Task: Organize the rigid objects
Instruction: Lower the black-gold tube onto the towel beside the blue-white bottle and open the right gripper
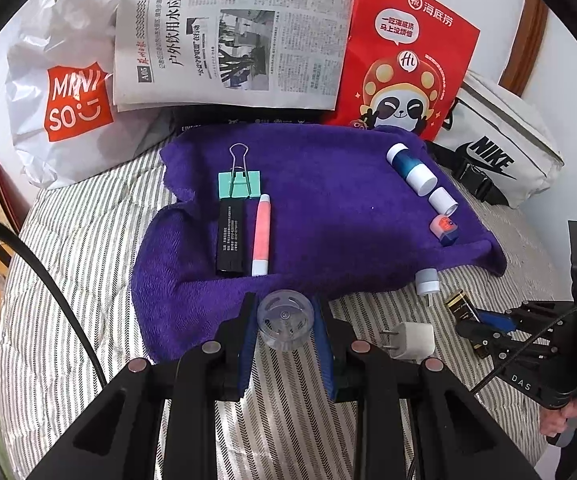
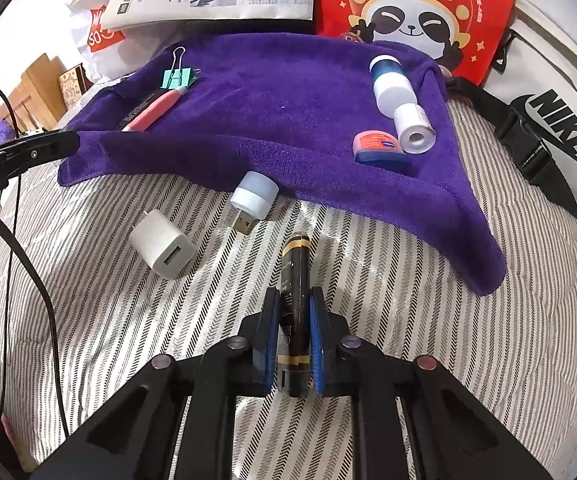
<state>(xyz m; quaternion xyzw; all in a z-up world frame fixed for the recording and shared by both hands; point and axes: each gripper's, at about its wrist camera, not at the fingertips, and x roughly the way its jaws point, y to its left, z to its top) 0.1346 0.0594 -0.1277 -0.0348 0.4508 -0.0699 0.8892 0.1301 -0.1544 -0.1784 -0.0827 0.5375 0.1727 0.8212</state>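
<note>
Black-gold tube (image 2: 296, 304) between clamped jaws

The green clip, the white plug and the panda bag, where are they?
green clip (image 1: 239, 185): left wrist view, on its green body.
white plug (image 2: 163, 252): right wrist view, on its top face.
panda bag (image 1: 402, 60): left wrist view, on its red front.

A purple towel (image 1: 328, 200) lies on a grey-and-white striped bed (image 1: 68, 280), bearing a mint clip (image 1: 239, 185), a black bar (image 1: 230, 240), a pink pen (image 1: 261, 236) and a blue-and-white bottle (image 1: 410, 170), behind them a red bag (image 1: 404, 60).
</note>
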